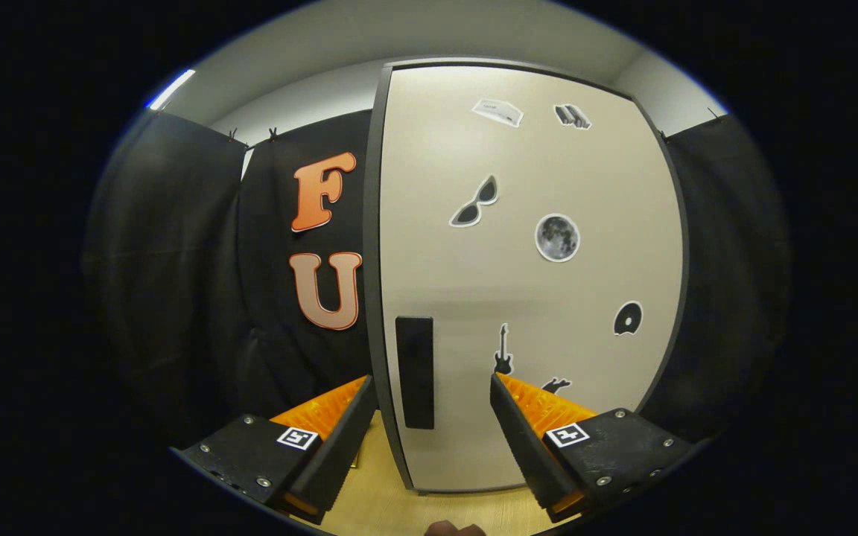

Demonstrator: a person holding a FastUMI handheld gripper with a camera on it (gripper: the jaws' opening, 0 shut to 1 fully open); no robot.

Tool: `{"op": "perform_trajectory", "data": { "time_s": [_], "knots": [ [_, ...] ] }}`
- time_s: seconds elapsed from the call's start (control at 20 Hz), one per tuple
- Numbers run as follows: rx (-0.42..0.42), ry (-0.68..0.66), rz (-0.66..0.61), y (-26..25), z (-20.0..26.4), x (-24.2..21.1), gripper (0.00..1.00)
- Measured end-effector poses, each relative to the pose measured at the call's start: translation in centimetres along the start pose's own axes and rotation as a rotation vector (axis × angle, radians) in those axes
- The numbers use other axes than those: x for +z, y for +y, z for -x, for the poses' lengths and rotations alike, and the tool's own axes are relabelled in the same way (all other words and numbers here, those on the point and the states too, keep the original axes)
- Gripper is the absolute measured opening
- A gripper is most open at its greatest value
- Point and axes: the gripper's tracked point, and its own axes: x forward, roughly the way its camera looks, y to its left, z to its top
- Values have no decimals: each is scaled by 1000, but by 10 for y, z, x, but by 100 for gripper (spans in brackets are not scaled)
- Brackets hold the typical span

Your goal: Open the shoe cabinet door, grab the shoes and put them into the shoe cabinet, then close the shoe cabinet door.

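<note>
Ridged jaws on screwed blocks, each bearing a square marker [298, 438].

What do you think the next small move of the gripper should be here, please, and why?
Probably ease forward so the open gripper straddles the dark handle and can close on it. The cabinet door looks shut, and the handle stands between the spread fingers, just ahead of them, untouched.

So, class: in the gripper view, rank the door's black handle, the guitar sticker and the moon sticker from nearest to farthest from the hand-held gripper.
1. Black handle: between the open fingers of the hand-held gripper.
2. Guitar sticker: just above the right fingertip.
3. Moon sticker: higher up the door.
</note>
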Motion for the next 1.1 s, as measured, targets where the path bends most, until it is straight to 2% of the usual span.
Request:
{"op": "perform_trajectory", "data": {
  "time_s": [0.6,0.85,1.1],
  "knots": [
    [-132,-38,101,-54,152,21,96],
    [-115,-65,67,-73,195,25,95],
    [-96,-86,46,-112,228,27,95]
  ]
}}
